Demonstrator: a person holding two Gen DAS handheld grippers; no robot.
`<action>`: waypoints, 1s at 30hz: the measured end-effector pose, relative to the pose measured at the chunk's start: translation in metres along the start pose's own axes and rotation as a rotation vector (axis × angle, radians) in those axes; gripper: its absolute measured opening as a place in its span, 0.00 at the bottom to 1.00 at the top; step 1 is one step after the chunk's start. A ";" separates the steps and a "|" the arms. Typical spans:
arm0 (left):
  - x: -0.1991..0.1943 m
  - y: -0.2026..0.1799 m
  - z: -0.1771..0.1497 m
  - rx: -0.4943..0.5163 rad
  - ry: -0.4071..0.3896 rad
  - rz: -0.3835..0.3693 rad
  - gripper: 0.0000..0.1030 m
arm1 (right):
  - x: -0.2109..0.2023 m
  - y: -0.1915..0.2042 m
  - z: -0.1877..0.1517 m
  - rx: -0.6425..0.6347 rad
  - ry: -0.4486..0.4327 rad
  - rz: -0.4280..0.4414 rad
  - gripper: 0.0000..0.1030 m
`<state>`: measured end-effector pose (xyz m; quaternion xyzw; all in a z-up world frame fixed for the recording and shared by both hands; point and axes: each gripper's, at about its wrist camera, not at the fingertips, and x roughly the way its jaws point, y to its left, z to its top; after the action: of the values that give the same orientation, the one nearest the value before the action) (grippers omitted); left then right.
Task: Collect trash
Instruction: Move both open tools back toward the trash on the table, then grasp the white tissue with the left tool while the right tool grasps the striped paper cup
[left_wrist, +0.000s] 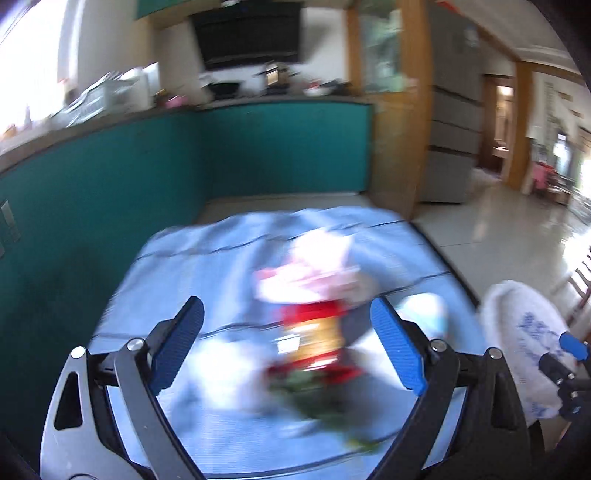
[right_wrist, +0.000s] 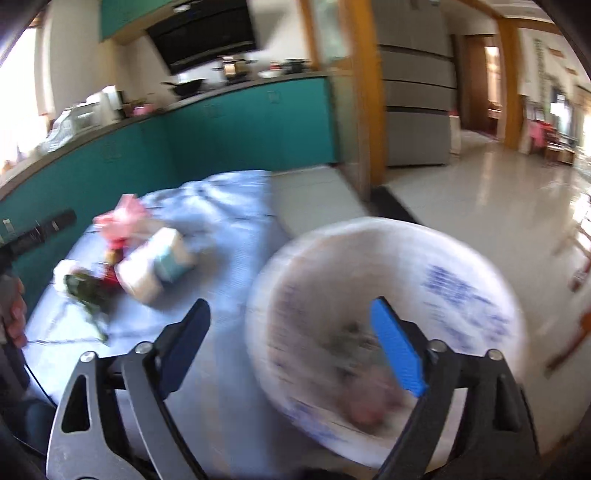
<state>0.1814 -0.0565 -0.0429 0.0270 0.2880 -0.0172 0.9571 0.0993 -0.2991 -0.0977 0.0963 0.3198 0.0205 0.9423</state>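
Several pieces of trash lie in a loose heap on the bench (right_wrist: 221, 236), which is draped in a pale blue cloth. In the right wrist view the heap sits at ten o'clock: a pink wrapper (right_wrist: 123, 218) farthest away, a white tissue pack (right_wrist: 155, 264) with a teal panel beside it, a red packet (right_wrist: 110, 275) partly hidden behind the pack, and a dark green wrapper (right_wrist: 86, 291) nearest the camera. In the left wrist view the same items are smeared by motion blur near centre, with the pink wrapper (left_wrist: 314, 269) at twelve o'clock of the red packet (left_wrist: 314, 332).

A round bin lined with a white plastic bag (right_wrist: 458, 288) bearing blue print stands off the bench's right edge, at four o'clock in the right wrist view; dim shapes show inside it, too blurred to name.

Left tongs (left_wrist: 291, 347): spread wide, nothing pinched; the blurred heap lies beyond the blue pads. Right tongs (right_wrist: 295, 349): spread wide, nothing pinched, hovering at the near rim of the bag. In the left wrist view the bag (left_wrist: 517, 325) and a blue tip of the right tongs appear at four o'clock.

Teal cabinets (left_wrist: 110, 177) run behind the bench.
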 end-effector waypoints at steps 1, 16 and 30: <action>0.004 0.013 -0.001 -0.019 0.019 0.016 0.89 | 0.007 0.013 0.003 -0.009 0.009 0.030 0.90; 0.039 0.057 -0.030 -0.075 0.134 -0.084 0.89 | 0.130 0.113 0.034 0.027 0.231 0.125 0.94; 0.039 0.058 -0.045 -0.041 0.160 -0.159 0.37 | 0.098 0.123 0.019 -0.104 0.201 0.140 0.71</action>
<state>0.1918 0.0038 -0.0991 -0.0141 0.3651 -0.0849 0.9270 0.1919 -0.1723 -0.1178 0.0667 0.4038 0.1122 0.9055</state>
